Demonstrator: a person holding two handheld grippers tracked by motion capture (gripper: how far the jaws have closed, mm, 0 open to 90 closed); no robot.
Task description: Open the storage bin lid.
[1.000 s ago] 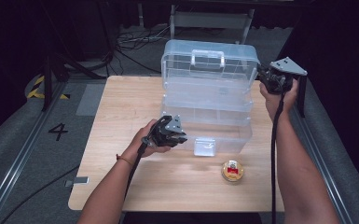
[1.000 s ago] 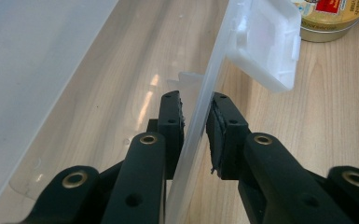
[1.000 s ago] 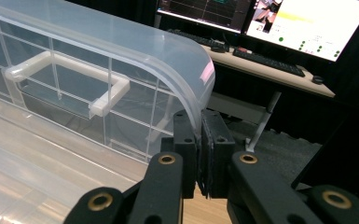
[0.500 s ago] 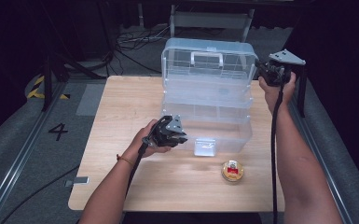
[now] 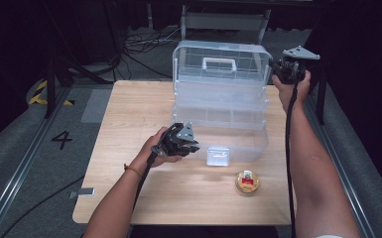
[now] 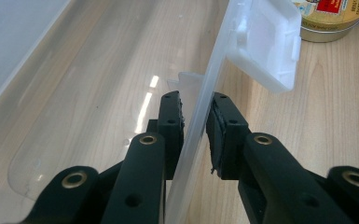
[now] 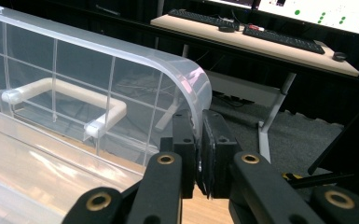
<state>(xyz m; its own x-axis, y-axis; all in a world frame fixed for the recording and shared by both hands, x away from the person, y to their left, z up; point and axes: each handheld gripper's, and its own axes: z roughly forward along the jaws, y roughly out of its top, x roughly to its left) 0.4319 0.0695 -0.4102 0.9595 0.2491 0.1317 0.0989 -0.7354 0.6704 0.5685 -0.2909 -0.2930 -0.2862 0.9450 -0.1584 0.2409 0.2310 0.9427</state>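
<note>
The clear plastic box [image 5: 221,106] stands on the worktop [image 5: 124,114], its lid [image 5: 222,64] raised high with the white handle [image 5: 219,63] facing the person. Its long axis runs across the worktop, from one tool to the other. The right tool [image 5: 282,69] sits at the lid's upper right corner, clenched on the curved lid edge [image 7: 198,98], which passes straight up between its jaws. The left tool [image 5: 191,146] is low at the box's front left, clamped on the thin front wall [image 6: 200,126] of the bottom tray, one jaw inside and one outside. The white latch [image 6: 265,44] lies just ahead of that tool along the same wall.

The coming move, as I judge it, turns on the lid: it rises directly above the right tool's grip, so that hand steers the swing while the left pins the base. The right arm reaches far forward and is raised; the left forearm lies low, angled inward. A small round tin [image 5: 247,182] rests near the front edge, behind and to the right of the left tool.
</note>
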